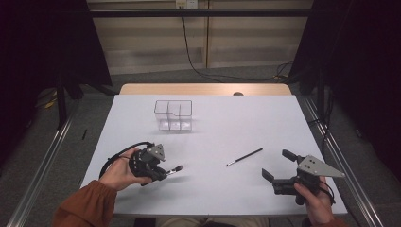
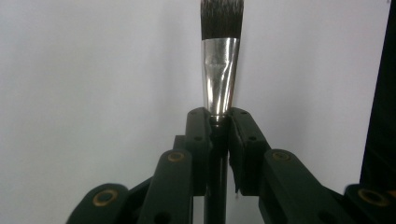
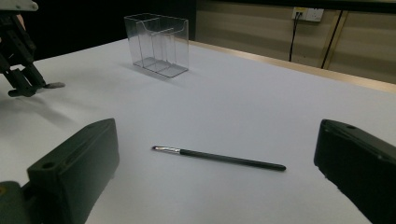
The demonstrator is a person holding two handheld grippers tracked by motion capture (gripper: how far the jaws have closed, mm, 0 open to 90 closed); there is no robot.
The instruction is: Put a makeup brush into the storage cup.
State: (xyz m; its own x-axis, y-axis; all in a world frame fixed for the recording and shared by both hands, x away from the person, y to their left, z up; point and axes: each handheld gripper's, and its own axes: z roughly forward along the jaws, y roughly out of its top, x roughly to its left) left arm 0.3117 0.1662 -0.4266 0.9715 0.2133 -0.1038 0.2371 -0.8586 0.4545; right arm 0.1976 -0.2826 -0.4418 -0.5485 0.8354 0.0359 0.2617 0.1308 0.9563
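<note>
High view, clear organizer point(image 1: 173, 115), slim brush point(image 1: 244, 157) apart

I log a clear plastic organiser box with inner dividers point(image 1: 173, 115) standing upright on the far left part of the white table top point(image 1: 227, 123), well apart from everything else on it. From the right gripper view I count several compartments in it, all see-through. Beyond the white sheet I note a light wooden table edge point(image 1: 203, 89) along the far side. Behind it I list a beige panelled wall point(image 1: 151, 42), a white wall socket point(image 3: 307, 14) and a black cable point(image 1: 189, 52) hanging from it to the grey floor point(image 1: 71, 137). Metal rails point(image 1: 42, 165) flank the table on both sides.
</note>
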